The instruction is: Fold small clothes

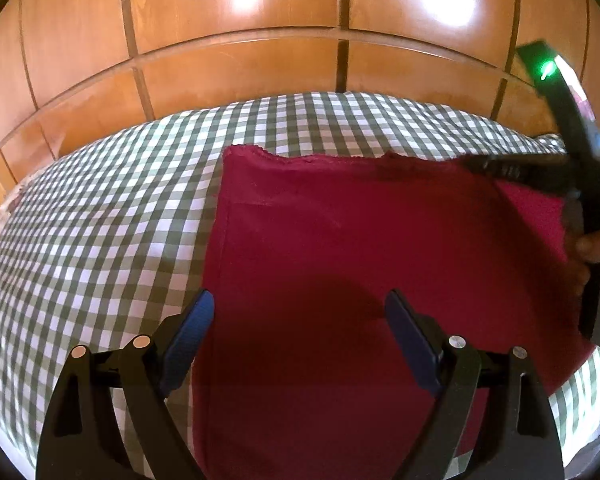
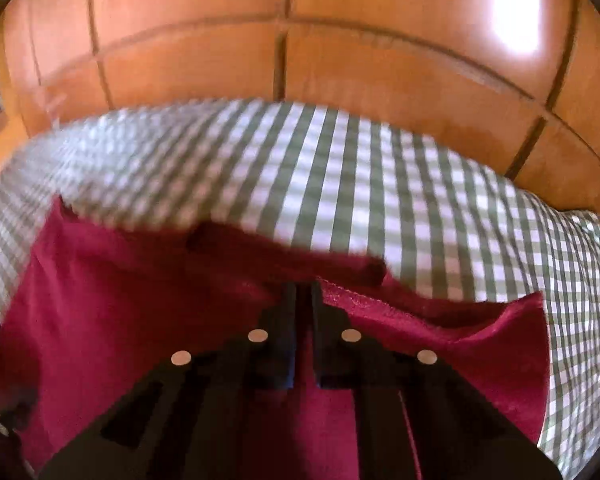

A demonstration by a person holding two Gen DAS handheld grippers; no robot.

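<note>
Checked bedcover (image 1: pixel 100 208) (green/white) w/ red cloth (image 1: pixel 340 240) lying on it.

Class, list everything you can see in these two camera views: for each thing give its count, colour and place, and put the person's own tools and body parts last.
Red cloth: one, dark red, lying on the checked cover, its far right edge lifted.
Checked cover: one, green and white, under the cloth.
Wooden panels: several, orange-brown, behind the cover.
Left gripper: one, black with blue pads, open above the cloth.
Right gripper: one, black, shut on the red cloth's edge.
Hand: one, at the right gripper's handle.
</note>
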